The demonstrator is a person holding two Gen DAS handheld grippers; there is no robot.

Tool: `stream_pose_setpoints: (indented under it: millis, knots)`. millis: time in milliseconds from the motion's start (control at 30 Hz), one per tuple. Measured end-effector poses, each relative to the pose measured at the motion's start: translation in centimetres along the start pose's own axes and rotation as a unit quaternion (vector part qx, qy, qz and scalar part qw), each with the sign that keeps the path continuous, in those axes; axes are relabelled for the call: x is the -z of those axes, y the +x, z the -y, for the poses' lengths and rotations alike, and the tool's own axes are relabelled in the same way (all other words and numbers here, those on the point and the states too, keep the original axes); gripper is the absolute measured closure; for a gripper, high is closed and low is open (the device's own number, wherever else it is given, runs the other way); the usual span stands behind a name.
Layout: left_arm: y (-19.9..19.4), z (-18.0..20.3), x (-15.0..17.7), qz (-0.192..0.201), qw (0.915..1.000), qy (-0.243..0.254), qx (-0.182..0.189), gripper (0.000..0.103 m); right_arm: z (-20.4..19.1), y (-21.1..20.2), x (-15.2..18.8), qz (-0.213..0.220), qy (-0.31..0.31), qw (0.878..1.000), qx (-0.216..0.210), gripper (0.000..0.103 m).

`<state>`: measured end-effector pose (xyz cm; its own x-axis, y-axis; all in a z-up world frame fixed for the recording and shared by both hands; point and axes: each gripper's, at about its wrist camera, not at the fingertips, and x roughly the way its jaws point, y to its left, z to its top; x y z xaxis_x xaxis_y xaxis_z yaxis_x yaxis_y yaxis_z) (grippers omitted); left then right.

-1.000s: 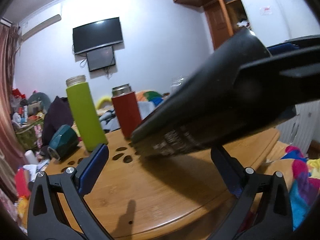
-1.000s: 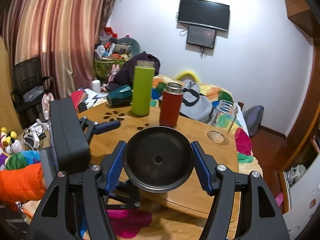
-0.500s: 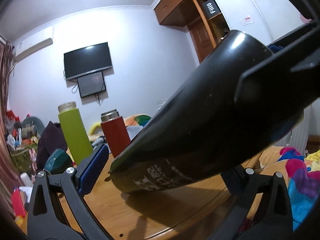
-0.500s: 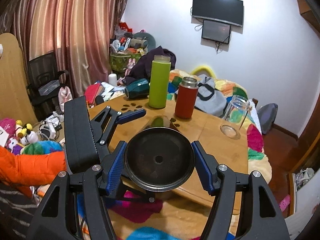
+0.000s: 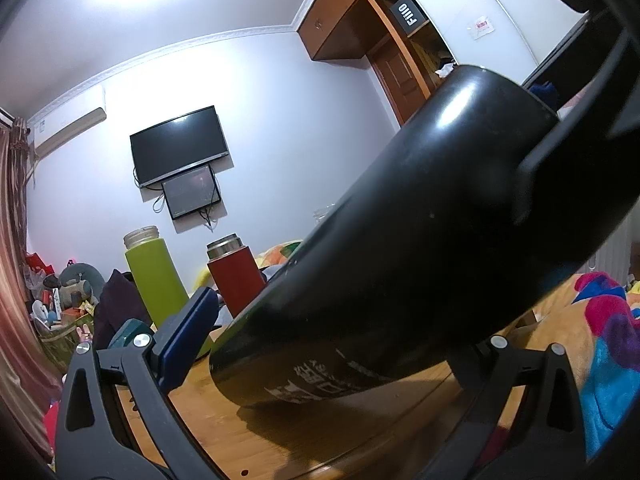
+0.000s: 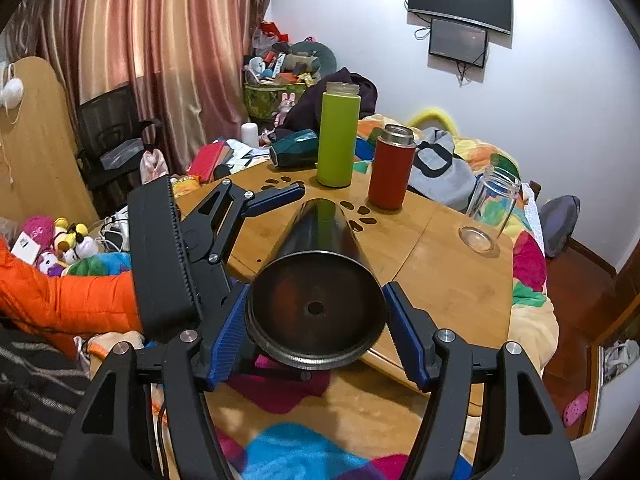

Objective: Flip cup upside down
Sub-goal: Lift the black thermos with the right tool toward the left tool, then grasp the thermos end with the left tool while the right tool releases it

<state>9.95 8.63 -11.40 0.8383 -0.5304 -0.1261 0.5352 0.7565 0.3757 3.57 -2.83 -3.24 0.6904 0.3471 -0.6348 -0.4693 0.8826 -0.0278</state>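
Note:
A tall black cup (image 6: 318, 280) is held tilted over the wooden table (image 6: 440, 264), its base end toward the right wrist camera and its far end pointing down at the table. My right gripper (image 6: 316, 324) is shut on it near the base, blue pads on both sides. In the left wrist view the black cup (image 5: 400, 264) fills the frame, slanting from upper right to lower left above the table (image 5: 224, 424). My left gripper (image 5: 320, 352) is open, its fingers spread on either side of the cup; it also shows in the right wrist view (image 6: 272, 198).
A green bottle (image 6: 338, 136), a red thermos (image 6: 390, 170), a clear glass (image 6: 490, 212) and a teal cup lying on its side (image 6: 294, 154) stand on the far part of the table. Bedding and clutter surround the table.
The right gripper has raised and tilted the black cup, so its far end points down toward the table. The left gripper has tilted upward and stays open.

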Motion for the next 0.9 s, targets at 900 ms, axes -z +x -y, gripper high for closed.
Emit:
stream_pose_setpoints:
  millis: [900]
  knots:
    - [0.1, -7.1, -4.7, -0.089, 0.9901, -0.109, 0.005, 0.038, 2.4, -0.2, -1.6, 0.067, 0.057, 0.991, 0.099, 0.023]
